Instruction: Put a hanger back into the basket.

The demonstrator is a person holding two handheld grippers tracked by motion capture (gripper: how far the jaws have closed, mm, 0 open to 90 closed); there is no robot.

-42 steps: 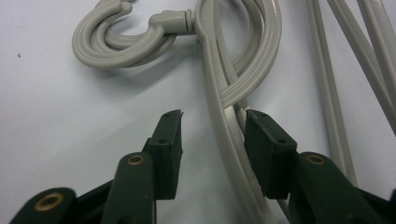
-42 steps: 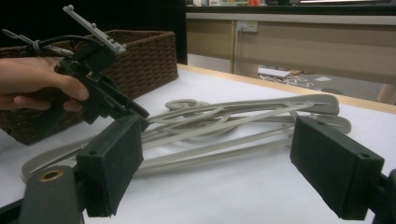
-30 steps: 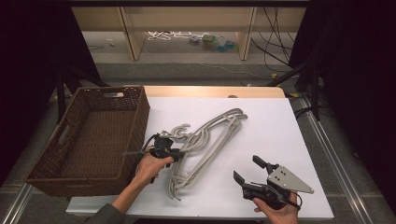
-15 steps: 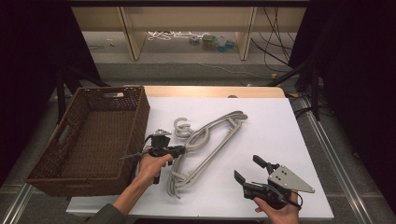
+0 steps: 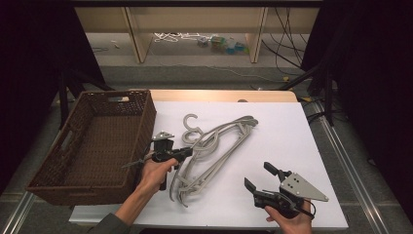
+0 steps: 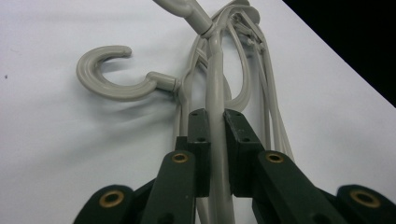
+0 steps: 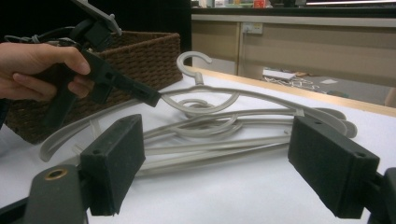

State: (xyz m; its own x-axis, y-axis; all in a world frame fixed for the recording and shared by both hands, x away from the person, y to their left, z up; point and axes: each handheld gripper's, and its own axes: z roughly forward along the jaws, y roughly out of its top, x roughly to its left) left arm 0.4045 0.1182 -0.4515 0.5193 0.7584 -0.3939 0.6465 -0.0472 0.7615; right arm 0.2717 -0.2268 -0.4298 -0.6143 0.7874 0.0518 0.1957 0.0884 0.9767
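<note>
Several grey plastic hangers [image 5: 221,141] lie tangled in a pile on the white table top [image 5: 292,146]. My left gripper [image 5: 192,152] is shut on one arm of the top hanger [image 6: 215,70], close below its hook [image 6: 112,88]. In the right gripper view that hanger [image 7: 261,95] stands lifted at its hook end above the others, with the left gripper [image 7: 149,97] clamped on it. My right gripper [image 5: 257,174] stays open near the front right of the table, its pads [image 7: 112,163] wide apart with nothing between them, facing the pile.
A dark wicker basket [image 5: 146,117] stands at the table's left side, right beside the left hand; its wall [image 7: 140,51] rises behind the left gripper. Bare white table lies to the right of the pile. Shelving and cables sit on the floor behind the table.
The left gripper has taken hold of the top hanger and drawn it left and up. Its hook now stands apart from the pile. The right gripper has stayed in place.
</note>
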